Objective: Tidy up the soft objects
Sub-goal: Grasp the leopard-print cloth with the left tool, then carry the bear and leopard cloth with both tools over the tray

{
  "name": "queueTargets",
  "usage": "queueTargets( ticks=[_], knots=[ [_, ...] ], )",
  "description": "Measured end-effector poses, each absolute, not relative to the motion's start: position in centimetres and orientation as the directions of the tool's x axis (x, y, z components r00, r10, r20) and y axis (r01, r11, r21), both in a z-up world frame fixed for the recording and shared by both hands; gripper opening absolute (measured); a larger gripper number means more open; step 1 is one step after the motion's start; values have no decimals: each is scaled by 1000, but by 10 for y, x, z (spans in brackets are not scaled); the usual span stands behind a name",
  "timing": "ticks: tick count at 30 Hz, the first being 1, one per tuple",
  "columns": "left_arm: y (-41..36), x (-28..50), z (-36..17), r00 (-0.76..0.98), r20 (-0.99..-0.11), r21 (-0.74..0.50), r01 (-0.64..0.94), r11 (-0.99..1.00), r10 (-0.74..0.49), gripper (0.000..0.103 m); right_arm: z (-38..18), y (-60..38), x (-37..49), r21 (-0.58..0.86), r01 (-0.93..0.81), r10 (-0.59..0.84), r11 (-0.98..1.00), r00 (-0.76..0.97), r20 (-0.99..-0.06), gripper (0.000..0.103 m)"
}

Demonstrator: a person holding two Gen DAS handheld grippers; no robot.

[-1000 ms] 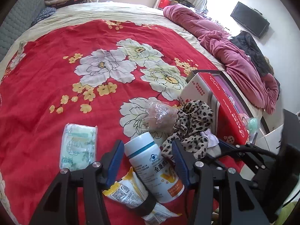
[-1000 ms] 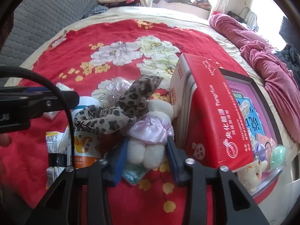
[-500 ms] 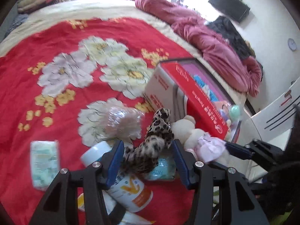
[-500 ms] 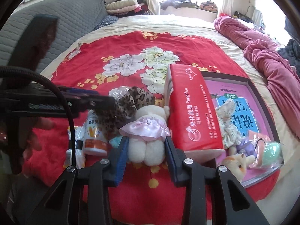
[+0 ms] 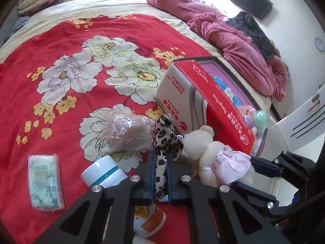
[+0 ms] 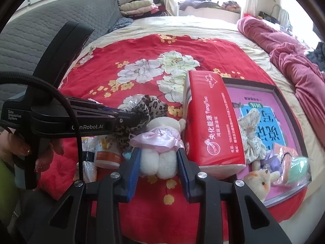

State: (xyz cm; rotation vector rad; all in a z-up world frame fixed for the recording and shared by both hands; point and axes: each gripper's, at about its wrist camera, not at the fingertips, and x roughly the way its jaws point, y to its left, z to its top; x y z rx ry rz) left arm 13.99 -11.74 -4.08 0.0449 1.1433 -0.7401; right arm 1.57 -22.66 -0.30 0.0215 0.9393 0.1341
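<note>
My left gripper [image 5: 160,168] is shut on a leopard-print cloth [image 5: 165,134], which hangs between its blue pads above the red bedspread. My right gripper [image 6: 159,163] is shut on the legs of a white teddy bear in a pink dress [image 6: 160,140]. The bear [image 5: 215,156] lies just right of the cloth. A pink-lined tray [image 6: 284,122] at the right holds several soft toys, a cream cloth bunny [image 6: 250,130] and a green ball [image 6: 298,168]. The left gripper [image 6: 121,118] shows in the right wrist view with the cloth [image 6: 148,107].
A red tissue pack [image 5: 205,101] leans on the tray's left edge. A white bottle [image 5: 109,177], a wet-wipe pack [image 5: 44,183] and a clear-wrapped bundle [image 5: 130,132] lie on the bedspread. A crumpled maroon blanket [image 5: 233,36] is at the far right.
My left gripper swung right and closed on the leopard cloth, lifting it. My right gripper stayed on the bear and pulled it slightly back.
</note>
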Motion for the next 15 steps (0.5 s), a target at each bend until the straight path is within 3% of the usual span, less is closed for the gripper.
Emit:
queueTargets(
  ticks=[15],
  knots=[
    [-98,115,37,361,-775,-305,505,808,-518,8,50,-232,15,48,-101,104,994,670,-735,37]
  ],
)
